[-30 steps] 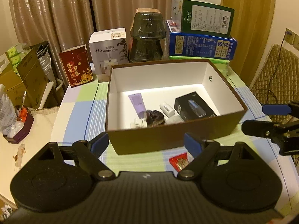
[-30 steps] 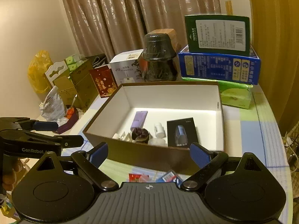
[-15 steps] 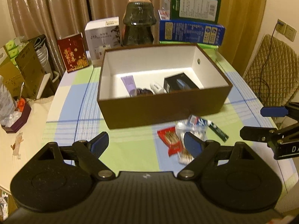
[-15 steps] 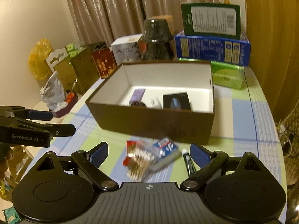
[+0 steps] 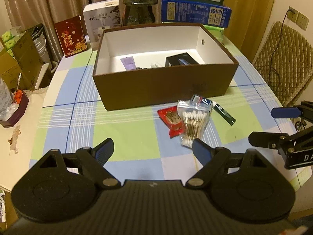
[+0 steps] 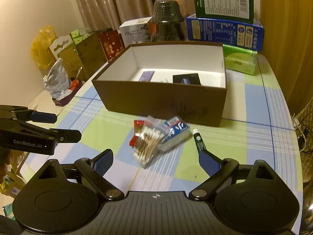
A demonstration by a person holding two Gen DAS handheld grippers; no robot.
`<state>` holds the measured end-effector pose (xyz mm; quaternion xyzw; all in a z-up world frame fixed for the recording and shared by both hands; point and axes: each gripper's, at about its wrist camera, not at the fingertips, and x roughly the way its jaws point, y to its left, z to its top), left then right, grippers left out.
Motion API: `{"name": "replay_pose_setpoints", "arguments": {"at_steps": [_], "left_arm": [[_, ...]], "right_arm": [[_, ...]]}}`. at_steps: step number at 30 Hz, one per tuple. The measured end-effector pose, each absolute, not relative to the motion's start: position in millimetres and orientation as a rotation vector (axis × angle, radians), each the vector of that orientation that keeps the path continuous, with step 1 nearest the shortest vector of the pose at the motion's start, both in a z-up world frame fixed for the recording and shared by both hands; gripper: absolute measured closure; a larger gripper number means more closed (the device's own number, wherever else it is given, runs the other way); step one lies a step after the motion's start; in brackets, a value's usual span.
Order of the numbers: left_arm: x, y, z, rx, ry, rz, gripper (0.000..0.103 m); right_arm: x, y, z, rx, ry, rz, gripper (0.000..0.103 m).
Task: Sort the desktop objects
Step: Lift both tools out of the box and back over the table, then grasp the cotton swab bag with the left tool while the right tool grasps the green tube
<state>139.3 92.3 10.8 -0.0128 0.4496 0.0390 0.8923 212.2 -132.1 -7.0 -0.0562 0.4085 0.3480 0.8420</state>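
Left wrist view. The left gripper (image 5: 153,150) filled the lower frame, its fingers (image 5: 103,150) spread wide with nothing between them. The checked surface (image 5: 125,137) lay bare across the lower left and centre, open up to the brown box (image 5: 164,86) at mid-frame. Its left edge curved down the left side of the frame; its right edge ran below the right gripper (image 5: 273,125), at the right margin, fingers also wide and empty. Just in front of the box, apart from its wall, lay a red packet (image 5: 173,121), a cotton swab bag (image 5: 193,123), a blue-and-white pack (image 5: 201,100) and a dark green tube (image 5: 225,113). The swab bag overlapped the red packet and the blue-and-white pack. A white carton (image 5: 100,17) at upper left read "J10".

Right wrist view. The right gripper (image 6: 156,161) occupied the lower frame, fingers (image 6: 209,163) wide, empty. The swab bag (image 6: 149,145) lay centre frame over the red packet (image 6: 137,129) and against the blue-and-white pack (image 6: 175,130); the green tube (image 6: 199,141) sat just right. The left gripper (image 6: 64,126), at the left margin, bore "GenRobot.AI". Bare surface (image 6: 264,137) extended right to its curved edge.
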Motion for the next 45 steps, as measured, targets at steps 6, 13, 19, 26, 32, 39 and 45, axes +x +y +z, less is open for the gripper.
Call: {"name": "replay_pose_setpoints", "arguments": {"at_steps": [6, 13, 19, 26, 32, 39, 45], "left_arm": [[139.0, 87.6, 4.9, -0.022, 0.957, 0.072, 0.018], [141.6, 87.7, -2.5, -0.032, 0.983, 0.078, 0.018], [144.7, 88.6, -7.1, -0.035, 0.989, 0.068, 0.018], [150.5, 83.6, -11.7, -0.015, 0.971, 0.022, 0.020], [164.2, 75.2, -25.2, 0.005, 0.979, -0.041, 0.026], [187.7, 60.0, -47.0, 0.037, 0.991, -0.141, 0.040], [212.4, 47.2, -64.5, 0.066, 0.999, -0.202, 0.046]], "right_arm": [[210.4, -134.9, -13.9, -0.120, 0.885, 0.730, 0.011], [212.0, -135.8, -21.9, -0.123, 0.914, 0.721, 0.011], [214.4, -136.9, -29.0, -0.130, 0.932, 0.704, 0.011], [219.9, -139.8, -35.7, -0.127, 0.939, 0.683, 0.011], [229.4, -142.8, -48.2, -0.132, 0.946, 0.646, 0.012], [243.0, -150.7, -63.8, -0.128, 0.966, 0.604, 0.018], [255.0, -161.9, -71.2, -0.108, 0.990, 0.554, 0.020]]}}
